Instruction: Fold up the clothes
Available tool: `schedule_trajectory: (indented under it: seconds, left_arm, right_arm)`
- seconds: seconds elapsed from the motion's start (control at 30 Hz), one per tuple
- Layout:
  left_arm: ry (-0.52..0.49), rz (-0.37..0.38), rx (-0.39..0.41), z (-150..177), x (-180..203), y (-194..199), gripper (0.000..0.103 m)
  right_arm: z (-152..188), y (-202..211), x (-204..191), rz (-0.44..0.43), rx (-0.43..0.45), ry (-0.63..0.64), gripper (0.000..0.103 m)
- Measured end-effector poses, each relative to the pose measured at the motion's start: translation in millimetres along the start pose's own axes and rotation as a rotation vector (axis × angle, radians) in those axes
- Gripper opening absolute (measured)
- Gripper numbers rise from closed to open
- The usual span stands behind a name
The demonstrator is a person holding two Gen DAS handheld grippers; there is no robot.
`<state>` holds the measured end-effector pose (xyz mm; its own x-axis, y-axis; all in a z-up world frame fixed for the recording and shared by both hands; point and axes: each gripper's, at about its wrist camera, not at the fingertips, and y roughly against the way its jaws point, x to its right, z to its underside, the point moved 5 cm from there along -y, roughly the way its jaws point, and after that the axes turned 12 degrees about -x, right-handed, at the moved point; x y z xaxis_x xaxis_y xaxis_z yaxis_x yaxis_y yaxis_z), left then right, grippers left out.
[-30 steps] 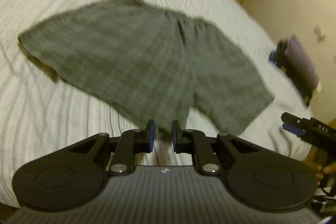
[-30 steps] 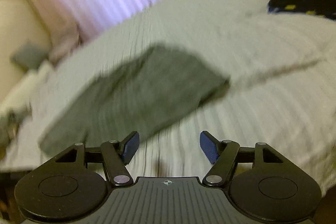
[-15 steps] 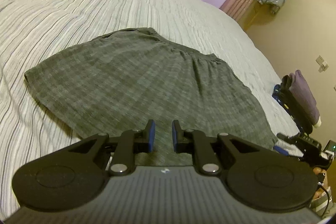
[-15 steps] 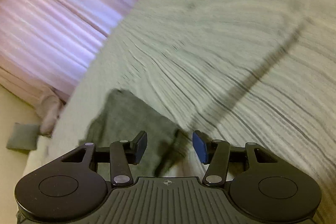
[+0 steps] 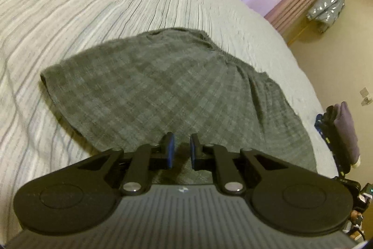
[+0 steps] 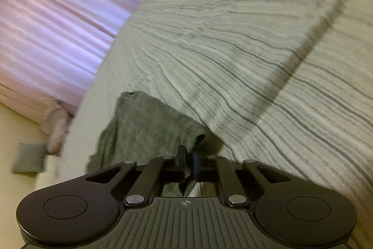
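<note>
The grey shorts (image 5: 177, 95) are lying flat; right gripper (image 6: 189, 161) is pinching their corner, left gripper (image 5: 179, 149) hovering slightly parted, so folding across comes next

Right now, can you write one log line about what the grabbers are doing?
stage: folding | grey checked garment flat on striped bed | right gripper shut on its corner | left gripper open over it

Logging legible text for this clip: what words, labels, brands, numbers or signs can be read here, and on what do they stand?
No readable text in either view.
Left tool: a small pale mark on its body, a logo shape, no letters.
Right tool: a small crosshair mark on its body, no letters.
Dark folded stack at the bed's edge: yellow flecks, too blurred to read.
Grey checked garment: no label showing.
</note>
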<state>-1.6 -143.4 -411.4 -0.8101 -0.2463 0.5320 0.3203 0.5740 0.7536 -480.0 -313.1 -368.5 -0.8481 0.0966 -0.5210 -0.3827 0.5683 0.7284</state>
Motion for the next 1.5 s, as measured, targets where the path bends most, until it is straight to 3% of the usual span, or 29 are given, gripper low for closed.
schedule_trajectory:
  seconds: [0.17,0.27,0.37,0.43,0.57,0.7,0.83,0.93,0.97,1.03,1.1,1.23,1.5]
  left_arm:
    - [0.037,0.030,0.041,-5.2,-18.3,24.9,0.013]
    - [0.067,0.046,0.063,-7.3,-35.7,40.5,0.013]
    - [0.115,0.059,0.080,-6.8,-56.4,57.1,0.013]
    - [0.140,0.058,0.090,-5.4,-69.7,67.4,0.013]
    - [0.173,0.048,0.087,0.6,-88.8,78.8,0.013]
    - [0.177,0.066,0.086,8.1,-94.9,87.5,0.014]
    - [0.172,0.087,0.082,8.6,-89.1,88.0,0.014]
    - [0.144,0.121,0.072,6.3,-75.1,82.4,0.015]
    - [0.130,0.131,0.067,5.8,-69.8,80.0,0.016]
    - [0.093,0.145,0.053,3.4,-57.9,72.7,0.018]
    - [0.060,0.150,0.033,-0.2,-47.4,61.9,0.019]
    - [0.004,0.163,-0.014,-6.9,-30.4,38.8,0.020]
    - [-0.054,0.141,-0.075,-10.9,-20.0,14.2,0.027]
  right_arm:
    - [-6.2,-1.2,-35.3,0.137,0.021,0.111,0.002]
    - [14.9,0.8,-130.9,0.235,0.126,0.493,0.002]
    - [79.2,-12.7,-223.9,0.242,0.208,0.893,0.002]
    - [137.4,-23.1,-266.1,0.175,0.205,1.085,0.002]
    - [232.9,-57.9,-298.8,0.094,0.099,1.318,0.002]
    - [274.7,-76.6,-288.5,0.122,-0.012,1.418,0.003]
    - [253.4,-56.4,-270.3,0.081,-0.054,1.302,0.003]
    - [224.9,-41.1,-245.1,0.118,-0.065,1.181,0.009]
    - [214.3,-35.2,-234.4,0.136,-0.061,1.133,0.037]
    - [195.2,-21.1,-212.9,0.168,-0.033,1.063,0.071]
    - [181.5,-8.4,-192.0,0.212,-0.006,1.025,0.071]
    - [175.9,-5.9,-163.0,0.301,-0.032,0.999,0.071]
    - [187.0,-16.7,-152.0,0.303,-0.026,1.029,0.060]
